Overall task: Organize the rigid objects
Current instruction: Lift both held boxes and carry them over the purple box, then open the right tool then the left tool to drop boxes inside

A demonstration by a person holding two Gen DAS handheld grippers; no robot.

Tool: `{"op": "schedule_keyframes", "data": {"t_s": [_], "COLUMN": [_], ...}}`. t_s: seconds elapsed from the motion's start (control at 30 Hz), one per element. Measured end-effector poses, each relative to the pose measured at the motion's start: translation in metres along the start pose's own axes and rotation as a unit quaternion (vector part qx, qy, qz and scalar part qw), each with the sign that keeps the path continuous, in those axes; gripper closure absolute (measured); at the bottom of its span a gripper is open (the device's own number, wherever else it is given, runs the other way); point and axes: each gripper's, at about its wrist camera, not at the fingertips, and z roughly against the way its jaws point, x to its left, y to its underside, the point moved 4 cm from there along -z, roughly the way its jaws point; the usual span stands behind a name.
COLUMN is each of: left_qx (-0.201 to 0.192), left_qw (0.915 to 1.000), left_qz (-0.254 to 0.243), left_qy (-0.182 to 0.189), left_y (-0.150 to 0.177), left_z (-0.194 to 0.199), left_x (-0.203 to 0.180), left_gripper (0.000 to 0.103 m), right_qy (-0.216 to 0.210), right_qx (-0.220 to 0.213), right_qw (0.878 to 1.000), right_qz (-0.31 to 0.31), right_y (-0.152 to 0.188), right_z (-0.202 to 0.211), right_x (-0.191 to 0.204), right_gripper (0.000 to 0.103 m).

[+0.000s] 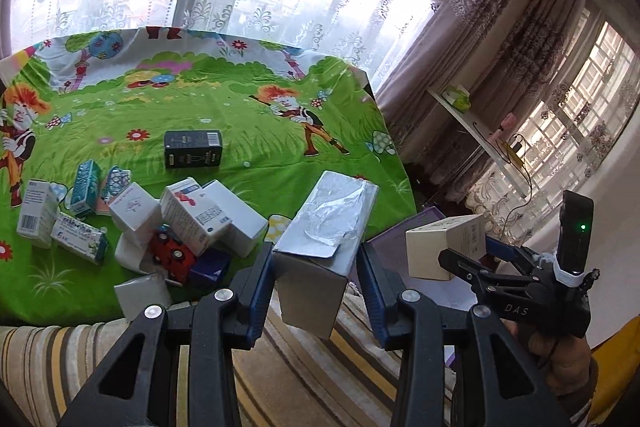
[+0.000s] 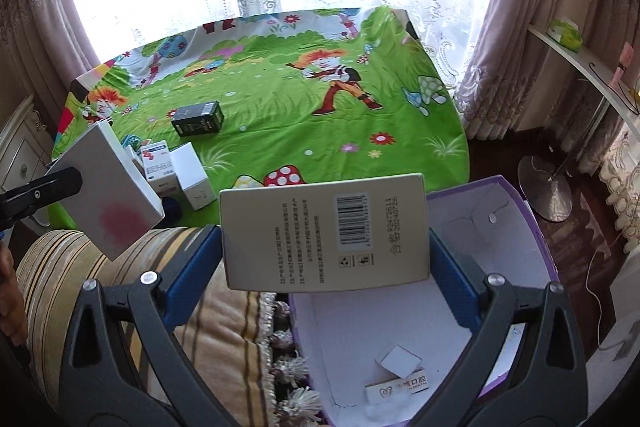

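Right gripper: my right gripper (image 2: 326, 247) clamps a cream box (image 2: 324, 233) by its two short ends, barcode face up, held over the near-left rim of the purple bin (image 2: 516, 195).
Left gripper: my left gripper (image 1: 314, 267) grips a silver box (image 1: 326, 227), its torn end flap toward the table; the box hangs over the striped sofa arm (image 1: 288, 367), just short of the table's near edge.
Bin: stands off the table's near right corner; inside I see only two small cartons (image 2: 398, 375) on its white floor, so I judge few things are stored yet.
Pile: a heap of cartons (image 1: 132, 223) sits at the table's near left corner, with a red toy car (image 1: 172, 255) lying among them, touching the boxes around it.
Black box: one black box (image 1: 193, 149) lies flat and apart from the heap, toward the middle of the green tablecloth (image 1: 260, 131).
Done: two cartons binned, two more lifted and in my grippers.
Left: by my judgement most of the job, namely dropping both held boxes into the bin, then clearing the heap, the car and the black box.
Next: the cream box looks ready to lower into the bin; the silver one needs carrying rightward to it first.
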Motion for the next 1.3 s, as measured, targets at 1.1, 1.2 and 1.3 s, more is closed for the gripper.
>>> {"op": "schedule_keyframes", "data": {"t_s": [1.1, 1.2, 1.3], "left_qx": [0.096, 0.090, 0.084], "left_qw": [0.9908, 0.9920, 0.9933], "left_qz": [-0.031, -0.032, -0.034], "left_qy": [0.091, 0.082, 0.071], "left_y": [0.041, 0.041, 0.040], "left_z": [-0.079, -0.076, -0.074], "left_x": [-0.073, -0.069, -0.064], "left_gripper": [0.045, 0.045, 0.045], "right_qy": [0.029, 0.024, 0.022], "right_qx": [0.059, 0.060, 0.060], "right_qw": [0.991, 0.992, 0.992], "right_qz": [-0.113, -0.113, -0.109], "right_y": [0.057, 0.056, 0.055], "right_z": [-0.023, -0.023, -0.023], "right_x": [-0.095, -0.092, -0.088], "right_gripper": [0.003, 0.003, 0.003]}}
